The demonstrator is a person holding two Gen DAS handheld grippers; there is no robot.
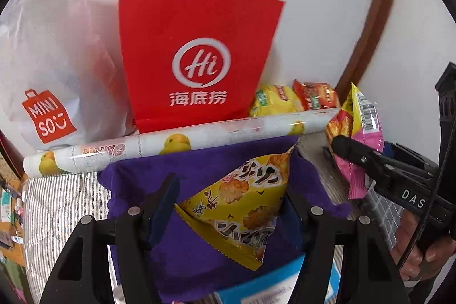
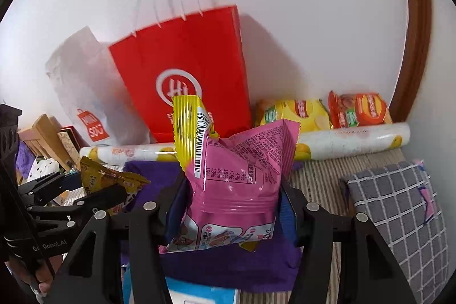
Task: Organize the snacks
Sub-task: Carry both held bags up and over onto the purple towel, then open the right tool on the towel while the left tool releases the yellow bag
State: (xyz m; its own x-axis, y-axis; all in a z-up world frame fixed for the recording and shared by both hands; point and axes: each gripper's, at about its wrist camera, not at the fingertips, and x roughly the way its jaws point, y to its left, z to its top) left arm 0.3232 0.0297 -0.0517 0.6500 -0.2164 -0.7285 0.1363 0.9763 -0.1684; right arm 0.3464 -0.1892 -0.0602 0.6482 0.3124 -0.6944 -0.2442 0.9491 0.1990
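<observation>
My left gripper [image 1: 230, 201] is shut on a yellow rice-cracker bag [image 1: 245, 190], held above a purple cloth [image 1: 199, 164]. My right gripper [image 2: 232, 190] is shut on a pink snack bag [image 2: 239, 172] with a yellow top seam and a barcode. Each gripper shows in the other's view: the right gripper [image 1: 353, 155] with the pink bag [image 1: 364, 130] at the right edge, the left gripper [image 2: 94, 187] with the yellow bag [image 2: 105, 175] at the left edge. A red paper bag [image 1: 199, 47] with white handles stands against the wall behind both.
A white Miniso bag [image 1: 48, 76] leans left of the red bag [image 2: 185, 70]. A patterned roll [image 1: 171, 144] lies along the wall, with yellow [image 2: 296, 113] and red [image 2: 359, 110] chip bags behind it. A grey checked cloth [image 2: 399, 204] lies right; a blue box [image 1: 285, 281] is near.
</observation>
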